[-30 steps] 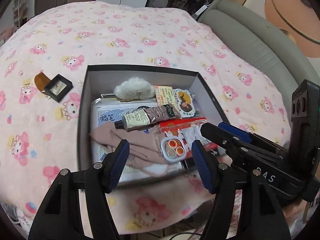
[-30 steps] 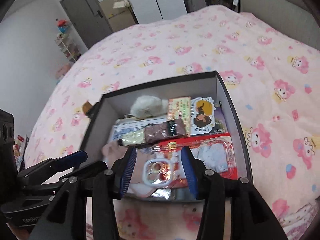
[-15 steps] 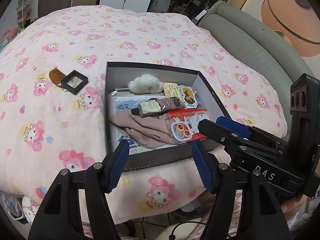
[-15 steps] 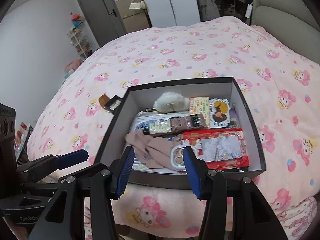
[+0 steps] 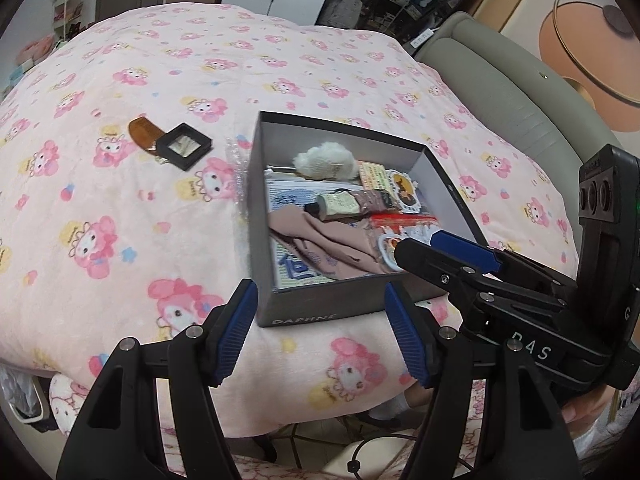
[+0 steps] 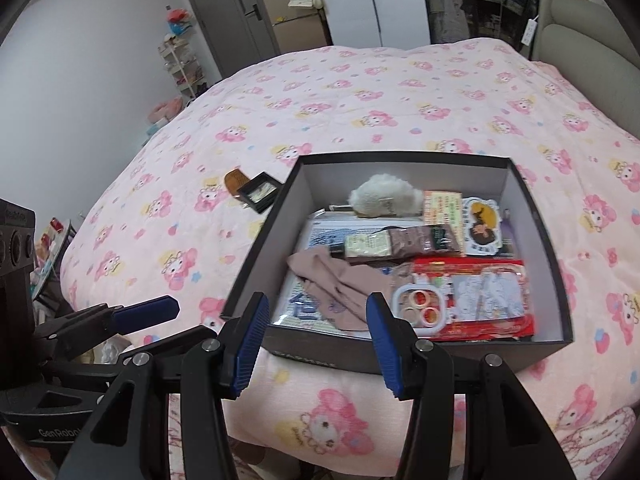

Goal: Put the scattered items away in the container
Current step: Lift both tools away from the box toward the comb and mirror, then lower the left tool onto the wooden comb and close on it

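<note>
Box (image 6: 536,240), dark and lidless, sits near the foot edge of the bed (image 5: 132,220), already packed: fluffy white pouch (image 6: 384,200), cream tube (image 6: 396,242), beige cloth (image 6: 340,280), red packet (image 6: 476,296), sticker card (image 6: 482,222). Looks smaller and farther off than a second ago, when the right gripper (image 6: 316,340) hung directly over the red packet. Now pulled back with the left gripper (image 5: 320,336) to the near side, off the box. Both sets of fingers (image 5: 236,330) spread apart, holding nothing. Suggests the last deposit is finished. Still outside, left of the box on the bed: small black case (image 5: 183,146) and amber comb (image 5: 143,134), touching each other. Likely next targets, nearer the left gripper.
</note>
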{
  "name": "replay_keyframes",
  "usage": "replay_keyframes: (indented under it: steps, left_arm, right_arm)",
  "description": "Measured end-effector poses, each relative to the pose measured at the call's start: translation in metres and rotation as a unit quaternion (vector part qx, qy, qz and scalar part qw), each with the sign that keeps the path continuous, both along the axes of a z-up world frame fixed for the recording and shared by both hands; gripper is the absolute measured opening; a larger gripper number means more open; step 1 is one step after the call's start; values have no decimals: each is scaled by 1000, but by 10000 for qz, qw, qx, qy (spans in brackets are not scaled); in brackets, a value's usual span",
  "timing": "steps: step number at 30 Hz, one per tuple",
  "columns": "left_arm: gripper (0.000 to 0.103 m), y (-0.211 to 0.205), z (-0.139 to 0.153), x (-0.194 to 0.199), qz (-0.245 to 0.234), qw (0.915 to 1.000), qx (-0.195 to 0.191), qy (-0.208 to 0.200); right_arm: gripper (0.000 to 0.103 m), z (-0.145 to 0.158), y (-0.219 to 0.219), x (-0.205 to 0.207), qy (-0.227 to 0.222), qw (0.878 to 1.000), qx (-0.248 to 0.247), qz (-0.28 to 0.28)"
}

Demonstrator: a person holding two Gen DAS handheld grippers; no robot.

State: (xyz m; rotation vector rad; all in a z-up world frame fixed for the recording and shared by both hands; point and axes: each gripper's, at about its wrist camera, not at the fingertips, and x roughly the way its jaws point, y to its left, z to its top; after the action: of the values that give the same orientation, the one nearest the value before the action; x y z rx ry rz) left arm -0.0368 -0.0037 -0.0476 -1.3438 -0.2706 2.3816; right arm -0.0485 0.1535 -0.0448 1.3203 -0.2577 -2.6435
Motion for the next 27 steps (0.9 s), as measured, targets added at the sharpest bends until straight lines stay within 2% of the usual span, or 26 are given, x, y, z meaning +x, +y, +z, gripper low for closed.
replay_keyframes:
  steps: [5, 9, 16, 23, 27]
  left_arm:
    - [67, -20, -1, -7, 158, 9998, 129, -4]
    - [67, -37, 1, -16, 273, 9996, 82, 63]
    - [67, -75, 1, -42, 650, 9976, 162, 147]
    - [67, -129, -18, -87, 1163, 9918, 530, 76]
    - [67, -158, -36, -118, 1433, 9871, 717, -52]
  right_arm:
    - [47, 2, -19, -11, 32, 9998, 97, 150]
    - [47, 3, -36, -25, 53, 9995, 127, 290]
    - [47, 5, -69, -67, -26, 9984, 69, 565]
    - [47, -7, -107, -124, -344, 9968, -189, 691]
    - [47, -27, -119, -173, -767, 9948, -539, 407]
